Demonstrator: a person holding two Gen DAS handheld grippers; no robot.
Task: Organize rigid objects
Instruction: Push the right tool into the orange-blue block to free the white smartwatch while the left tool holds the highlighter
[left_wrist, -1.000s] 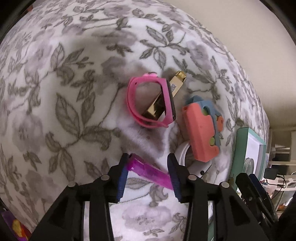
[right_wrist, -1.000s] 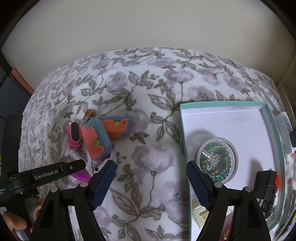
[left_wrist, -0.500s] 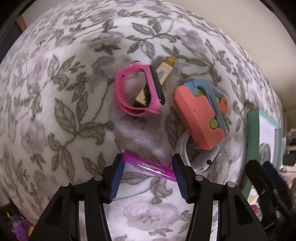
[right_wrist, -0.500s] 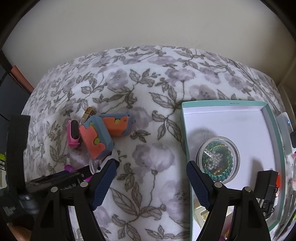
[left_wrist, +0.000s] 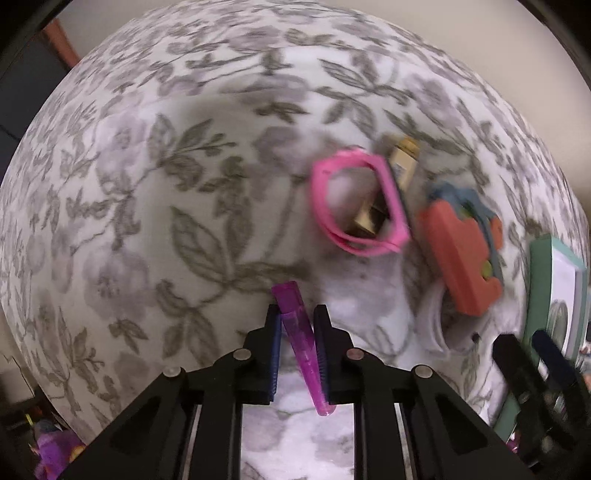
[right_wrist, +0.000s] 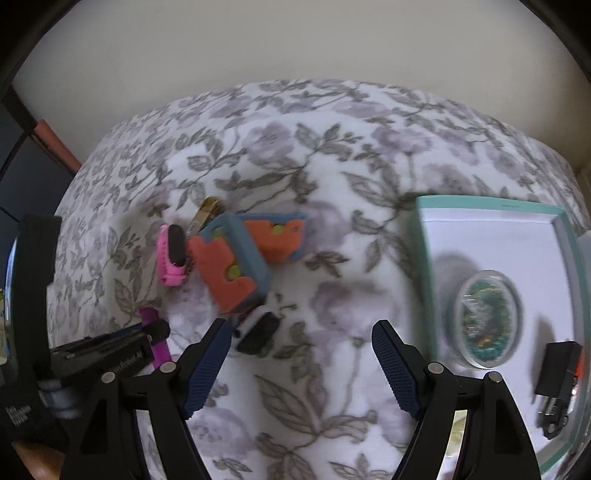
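I had the left tongs pinching the purple pen at lower centre of the left view, its shaft angled across the pads. In my judgement the grip was off-axis, so the carry to the teal box at the right of the right view called for a level wrist and slow travel. The right tongs stood spread and empty over the floral cover. The box held a round clear case of beads and a black item at its lower right edge.
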